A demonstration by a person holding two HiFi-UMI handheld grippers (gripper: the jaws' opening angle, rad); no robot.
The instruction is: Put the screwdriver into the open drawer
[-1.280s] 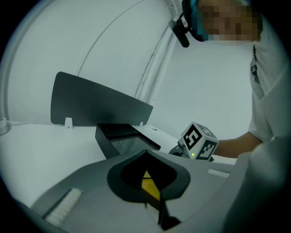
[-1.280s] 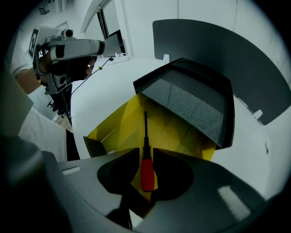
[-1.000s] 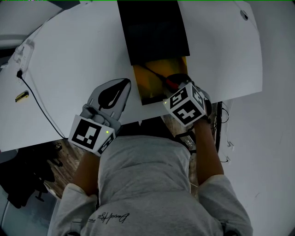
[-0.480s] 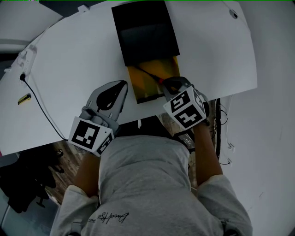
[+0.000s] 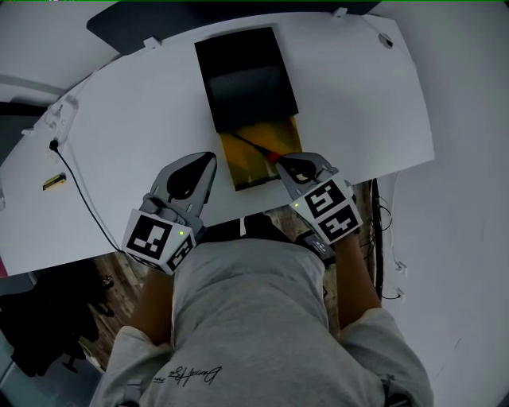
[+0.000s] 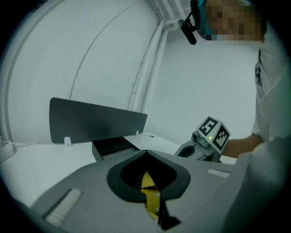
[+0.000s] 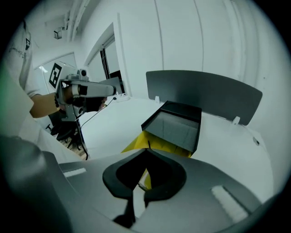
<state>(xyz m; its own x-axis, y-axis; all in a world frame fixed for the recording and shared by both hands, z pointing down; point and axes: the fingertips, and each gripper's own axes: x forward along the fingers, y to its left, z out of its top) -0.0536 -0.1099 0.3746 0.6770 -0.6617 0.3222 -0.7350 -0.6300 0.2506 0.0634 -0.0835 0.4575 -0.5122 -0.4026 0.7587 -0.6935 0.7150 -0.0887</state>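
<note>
A curved white tabletop (image 5: 143,103) fills most of the head view, seen from steeply above. At the bottom edge is the person (image 5: 246,318) in a grey top, both forearms reaching forward. A dark upright panel (image 5: 159,24) stands along the far edge of the tabletop.

A black drawer cabinet (image 5: 242,71) sits on the tabletop in front of the person. Its yellow drawer (image 5: 253,168) is pulled out toward them and open.

The left hand-held gripper (image 5: 208,156) is over the tabletop just left of the drawer, pointing away from the person. In its own view the jaws meet at the tips with nothing between them; yellow shows through the gap behind.

The right hand-held gripper (image 5: 281,161) is at the drawer's front right corner, angled down toward it. Its jaws have just closed and now meet at the tips. Its own view shows nothing gripped, only the drawer beyond.

The screwdriver (image 5: 253,146) lies in the open drawer, running diagonally. Its thin dark shaft points toward the back left and its red handle end lies at the front right. The handle is just beside the right gripper's tips; whether they touch cannot be told.

A thin black cable (image 5: 75,187) trails across the left of the tabletop. A small yellowish item (image 5: 54,182) lies near it, too small to identify.
</note>
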